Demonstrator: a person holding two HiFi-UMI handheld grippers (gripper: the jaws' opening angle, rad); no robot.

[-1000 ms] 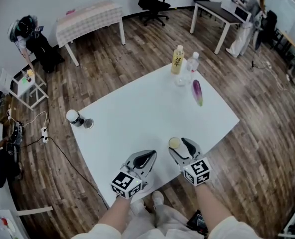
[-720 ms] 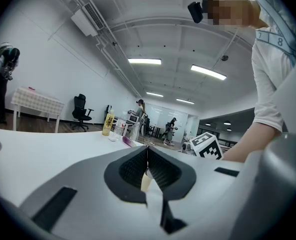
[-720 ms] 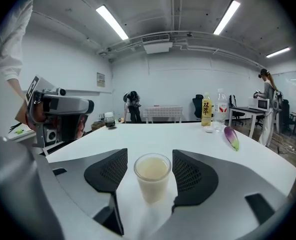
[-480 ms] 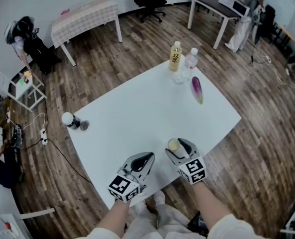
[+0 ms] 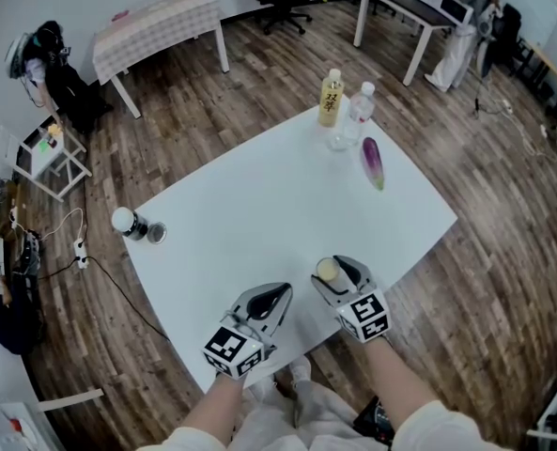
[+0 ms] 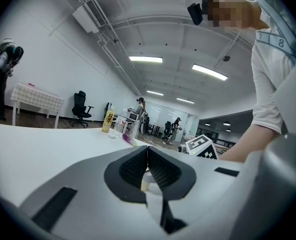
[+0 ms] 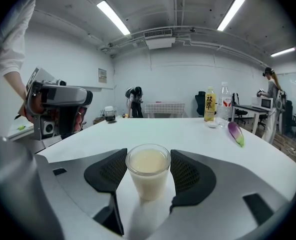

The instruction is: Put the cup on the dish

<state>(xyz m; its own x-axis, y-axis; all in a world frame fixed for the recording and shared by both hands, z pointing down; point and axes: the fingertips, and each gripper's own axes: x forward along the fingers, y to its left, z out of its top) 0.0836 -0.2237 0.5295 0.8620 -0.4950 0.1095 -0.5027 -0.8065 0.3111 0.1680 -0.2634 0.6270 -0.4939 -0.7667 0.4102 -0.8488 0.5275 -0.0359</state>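
Cup (image 7: 148, 176) (milky) seemingly clamped in right gripper (image 5: 332, 272) jaws.

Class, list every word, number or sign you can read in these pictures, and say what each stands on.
"8": on the person's shirt.
Yellow bottle label: two dark characters, too blurred to read.
Wall notice: too small to read.
Marker cubes: square patterns, no words.

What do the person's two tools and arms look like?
The left tool and the right tool have light grey shells with black ribbed pads. Each carries a cube with black and white square markers near the wrist. The person wears white sleeves. I see no cables.
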